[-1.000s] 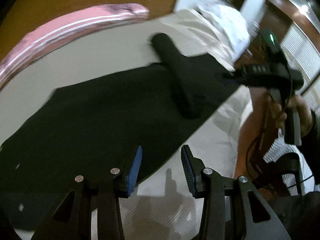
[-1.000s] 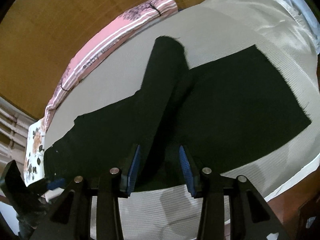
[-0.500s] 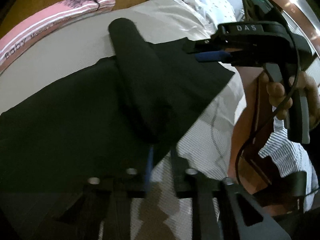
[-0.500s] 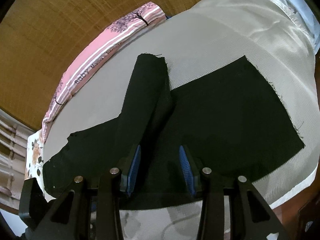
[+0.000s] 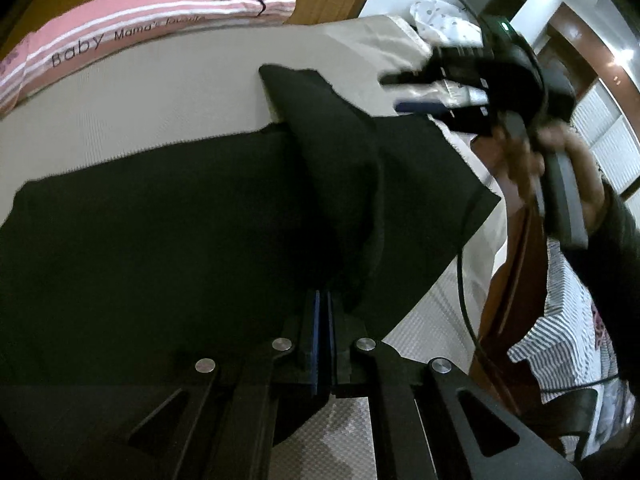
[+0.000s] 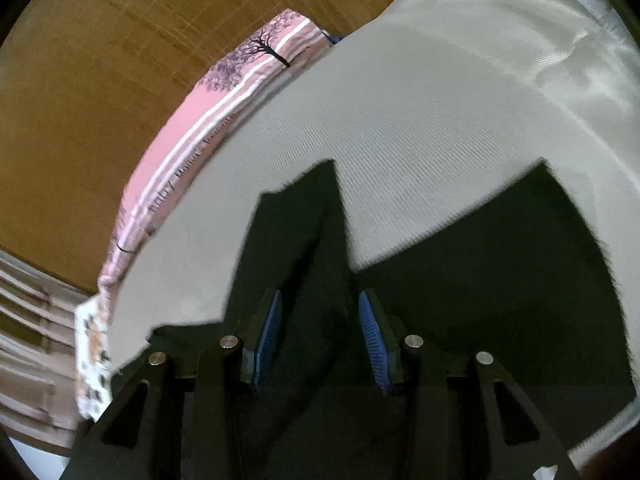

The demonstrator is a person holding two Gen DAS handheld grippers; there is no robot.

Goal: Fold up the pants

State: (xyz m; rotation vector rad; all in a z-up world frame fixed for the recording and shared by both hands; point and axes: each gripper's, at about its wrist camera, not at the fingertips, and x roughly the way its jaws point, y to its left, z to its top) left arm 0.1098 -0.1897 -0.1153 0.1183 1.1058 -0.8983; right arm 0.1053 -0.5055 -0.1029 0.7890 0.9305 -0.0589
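Note:
Black pants (image 5: 160, 240) lie spread on a grey-beige bed sheet (image 5: 160, 92), with one leg folded up into a raised ridge (image 5: 332, 168). My left gripper (image 5: 323, 308) is shut on the near edge of the pants at the foot of that ridge. My right gripper (image 6: 320, 320) is open, its blue pads either side of the ridge of the pants (image 6: 304, 240), close above the cloth. The right gripper also shows in the left wrist view (image 5: 460, 92), blurred, held in a hand over the far right part of the pants.
A pink striped pillow (image 5: 140, 24) lies along the far edge of the bed, against a wooden headboard (image 6: 100, 80). The bed's right edge (image 5: 480, 240) drops to a brown floor. White spotted bedding (image 5: 444, 24) sits at the far right corner.
My left gripper has closed on the near edge of the pants. My right gripper has moved lower and closer over the raised fold, still open.

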